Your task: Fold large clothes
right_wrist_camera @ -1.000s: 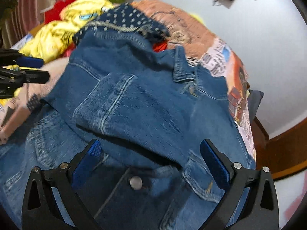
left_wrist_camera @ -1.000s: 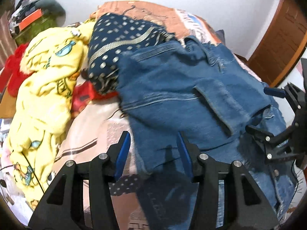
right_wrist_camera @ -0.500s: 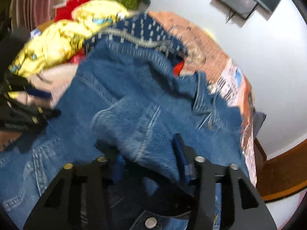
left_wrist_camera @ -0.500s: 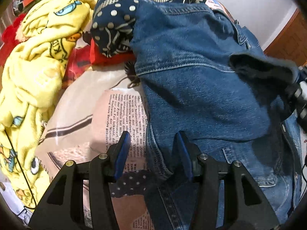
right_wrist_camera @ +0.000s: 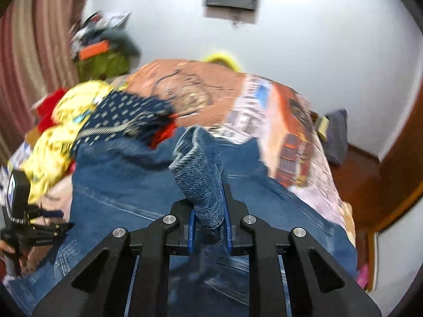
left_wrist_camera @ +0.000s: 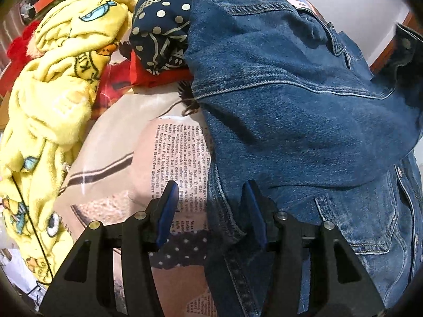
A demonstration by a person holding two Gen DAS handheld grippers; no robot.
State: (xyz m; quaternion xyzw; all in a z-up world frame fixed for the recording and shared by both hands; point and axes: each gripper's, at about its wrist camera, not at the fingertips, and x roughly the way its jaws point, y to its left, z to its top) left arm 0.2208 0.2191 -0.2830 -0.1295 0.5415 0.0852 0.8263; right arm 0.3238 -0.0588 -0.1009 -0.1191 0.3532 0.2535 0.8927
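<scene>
A blue denim jacket (left_wrist_camera: pixel 304 100) lies spread on the bed, with one part lifted and folded over its body. My left gripper (left_wrist_camera: pixel 210 198) is open, its blue pads either side of the jacket's left seam edge, low over the bed. My right gripper (right_wrist_camera: pixel 208 211) is shut on a bunched piece of the denim jacket (right_wrist_camera: pixel 203 174) and holds it raised above the rest of the jacket. The left gripper also shows at the left edge of the right wrist view (right_wrist_camera: pixel 47 229).
A newspaper-print bedsheet (left_wrist_camera: pixel 148 158) covers the bed. A yellow cartoon fleece (left_wrist_camera: pixel 53 100), a navy polka-dot garment (left_wrist_camera: pixel 169 21) and red cloth (left_wrist_camera: pixel 156 79) are piled at the left. A white wall and a wooden door (right_wrist_camera: pixel 396 158) stand beyond.
My right gripper closed on a fold of the jacket and lifted it up and across. My left gripper moved lower and closer to the jacket's left edge, still open.
</scene>
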